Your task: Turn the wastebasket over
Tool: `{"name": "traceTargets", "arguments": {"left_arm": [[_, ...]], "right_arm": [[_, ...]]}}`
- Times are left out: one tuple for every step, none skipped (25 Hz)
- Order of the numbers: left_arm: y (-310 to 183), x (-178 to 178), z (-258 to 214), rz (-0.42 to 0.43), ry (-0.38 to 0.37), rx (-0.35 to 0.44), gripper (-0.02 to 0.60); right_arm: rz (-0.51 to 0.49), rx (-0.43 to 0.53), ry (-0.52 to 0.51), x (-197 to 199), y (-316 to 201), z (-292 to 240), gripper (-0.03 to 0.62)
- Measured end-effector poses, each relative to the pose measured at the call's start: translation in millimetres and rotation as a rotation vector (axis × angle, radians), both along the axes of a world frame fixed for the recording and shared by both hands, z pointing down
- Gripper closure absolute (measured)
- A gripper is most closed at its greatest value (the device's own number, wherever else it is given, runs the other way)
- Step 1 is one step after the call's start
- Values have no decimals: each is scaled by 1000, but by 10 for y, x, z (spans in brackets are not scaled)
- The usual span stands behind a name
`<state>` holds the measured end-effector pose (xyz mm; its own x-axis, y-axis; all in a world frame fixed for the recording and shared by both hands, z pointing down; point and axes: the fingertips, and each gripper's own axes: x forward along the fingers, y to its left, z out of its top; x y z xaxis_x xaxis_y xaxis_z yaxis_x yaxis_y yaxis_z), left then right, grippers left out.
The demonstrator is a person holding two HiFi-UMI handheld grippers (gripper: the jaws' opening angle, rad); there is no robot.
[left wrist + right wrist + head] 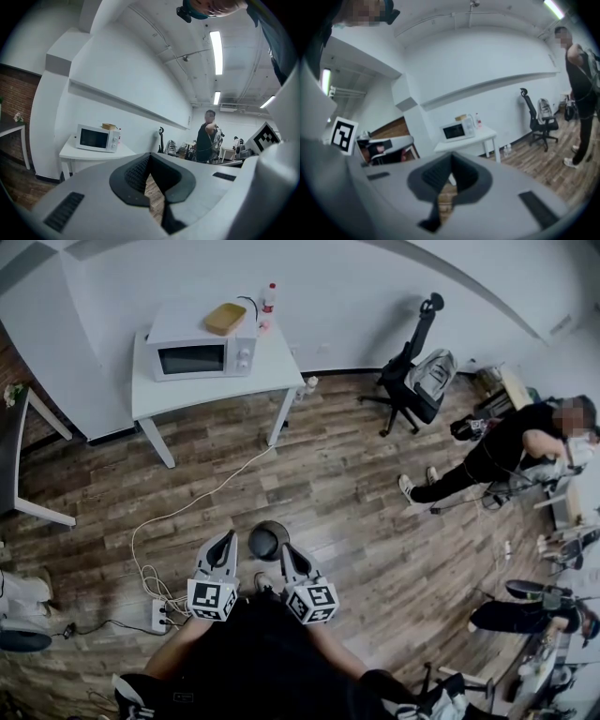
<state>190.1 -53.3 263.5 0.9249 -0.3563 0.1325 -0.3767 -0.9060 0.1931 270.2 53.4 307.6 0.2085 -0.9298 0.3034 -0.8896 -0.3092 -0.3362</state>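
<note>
The wastebasket (267, 540) is a dark, round bin standing on the wood floor just ahead of me; from above I cannot tell which end is up. My left gripper (226, 542) is just to its left and my right gripper (286, 551) just to its right, both pointing forward, and whether either touches it I cannot tell. In the left gripper view the left gripper (149, 158) has its jaws together with nothing between them. In the right gripper view the right gripper (451, 159) is likewise shut and empty. Neither gripper view shows the bin.
A white table (277, 369) with a microwave (199, 354) stands against the far wall. A white cable (202, 502) runs to a power strip (159, 613) at my left. An office chair (417, 381) and a seated person (506, 451) are to the right.
</note>
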Motion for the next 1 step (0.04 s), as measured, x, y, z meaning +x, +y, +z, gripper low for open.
{"name": "traceTargets", "arguments": {"left_arm": [[2,1,2,2,0,0,551]], "right_arm": [[0,1,0,-4,-2,4,563]]}}
